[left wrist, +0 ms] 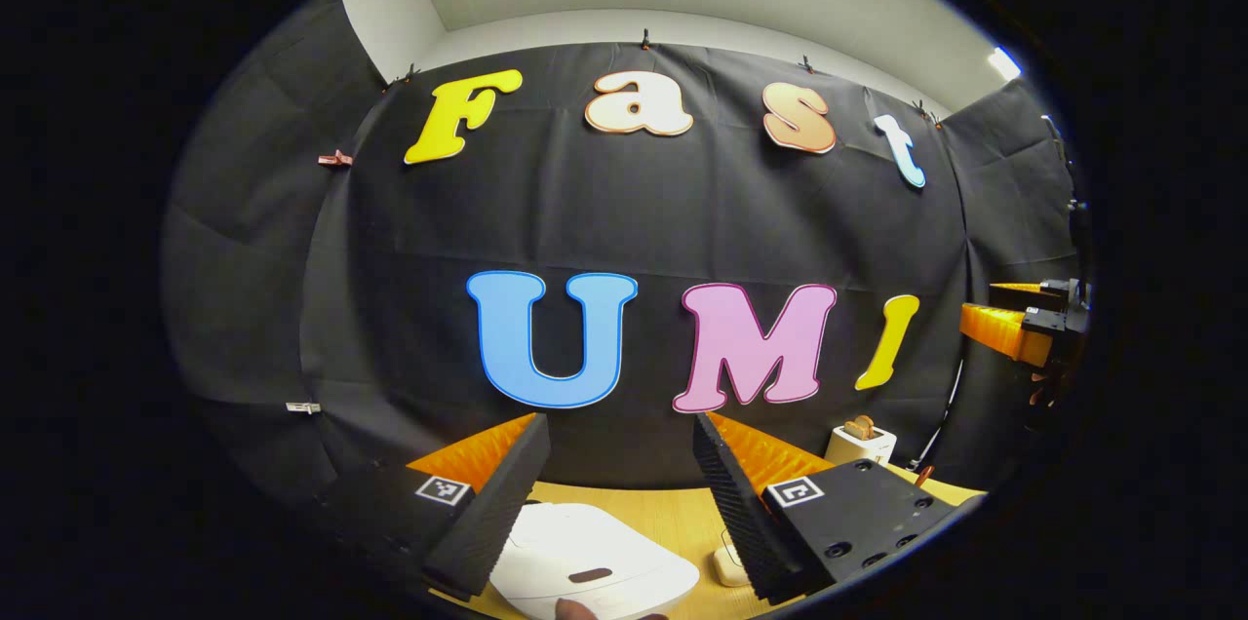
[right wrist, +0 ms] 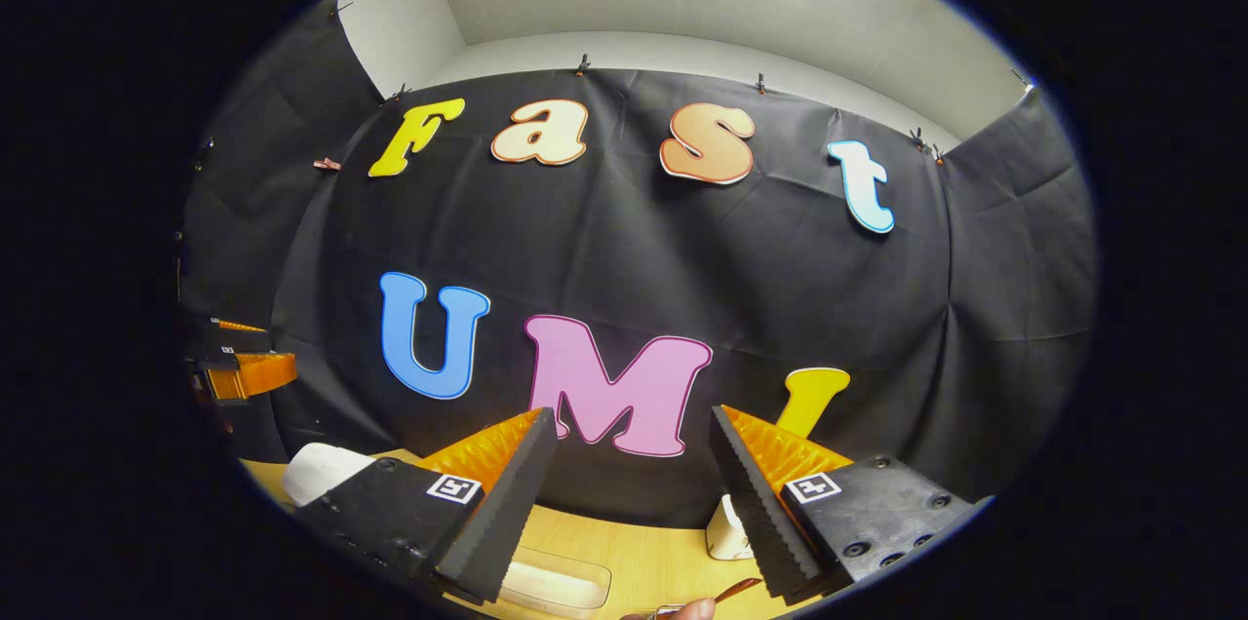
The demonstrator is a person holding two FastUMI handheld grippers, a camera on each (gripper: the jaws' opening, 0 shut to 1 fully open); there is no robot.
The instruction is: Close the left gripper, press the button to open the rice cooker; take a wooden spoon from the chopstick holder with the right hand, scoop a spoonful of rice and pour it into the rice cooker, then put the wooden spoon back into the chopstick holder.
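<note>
Very start, by the look of it: left gripper [left wrist: 619, 479] with jaws wide apart, empty, above the white rice cooker [left wrist: 585, 561] on the desk [left wrist: 673, 513], lid down. Right gripper [right wrist: 634, 493] likewise agape, empty. Next: close left jaws, find the button. Chopstick holder, spoon, button hard to make out.

Left tool [left wrist: 619, 493], right tool [right wrist: 632, 503]: fingers spread wide.
</note>
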